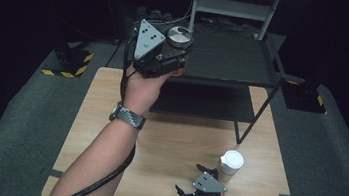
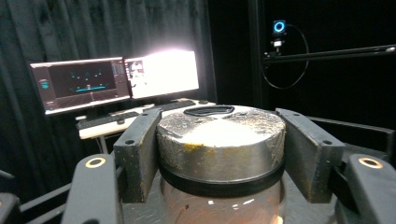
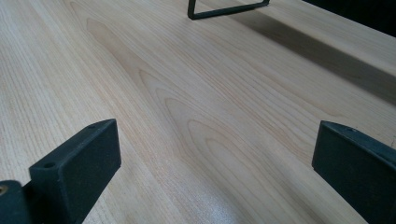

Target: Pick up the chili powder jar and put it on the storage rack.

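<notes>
Above the shelf (image 1: 232, 60), left gripper (image 1: 170, 52) clamps the jar (image 2: 219, 154) lid; right gripper (image 1: 196, 194), jaws apart, rests on worktop (image 1: 177, 138).

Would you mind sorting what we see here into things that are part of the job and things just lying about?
In the job:
- left gripper, shut on the metal-lidded jar
- black shelf rack, likely its destination

Lying about:
- white lidded cup
- right gripper, open, low over the wooden table
- monitors
</notes>
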`<action>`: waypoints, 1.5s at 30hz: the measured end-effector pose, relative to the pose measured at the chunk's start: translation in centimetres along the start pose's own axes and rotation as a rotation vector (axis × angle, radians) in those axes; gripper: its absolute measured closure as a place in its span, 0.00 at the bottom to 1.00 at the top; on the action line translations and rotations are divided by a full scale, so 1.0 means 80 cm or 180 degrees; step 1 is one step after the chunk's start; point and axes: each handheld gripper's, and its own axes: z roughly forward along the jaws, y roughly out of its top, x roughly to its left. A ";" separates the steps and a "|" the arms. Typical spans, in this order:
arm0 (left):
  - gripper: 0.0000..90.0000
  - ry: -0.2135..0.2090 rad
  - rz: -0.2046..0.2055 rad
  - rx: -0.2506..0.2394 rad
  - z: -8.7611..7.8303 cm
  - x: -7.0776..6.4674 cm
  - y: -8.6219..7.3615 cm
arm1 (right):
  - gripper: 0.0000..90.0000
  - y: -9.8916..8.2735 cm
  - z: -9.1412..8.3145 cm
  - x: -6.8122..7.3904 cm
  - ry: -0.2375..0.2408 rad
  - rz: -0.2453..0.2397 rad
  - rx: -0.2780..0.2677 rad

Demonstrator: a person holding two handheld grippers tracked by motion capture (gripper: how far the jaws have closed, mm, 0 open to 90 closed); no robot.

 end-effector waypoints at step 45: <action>0.29 0.0121 -0.0206 0.0009 0.030 0.005 -0.018 | 0.00 -0.001 0.000 -0.001 0.0017 -0.0006 -0.0015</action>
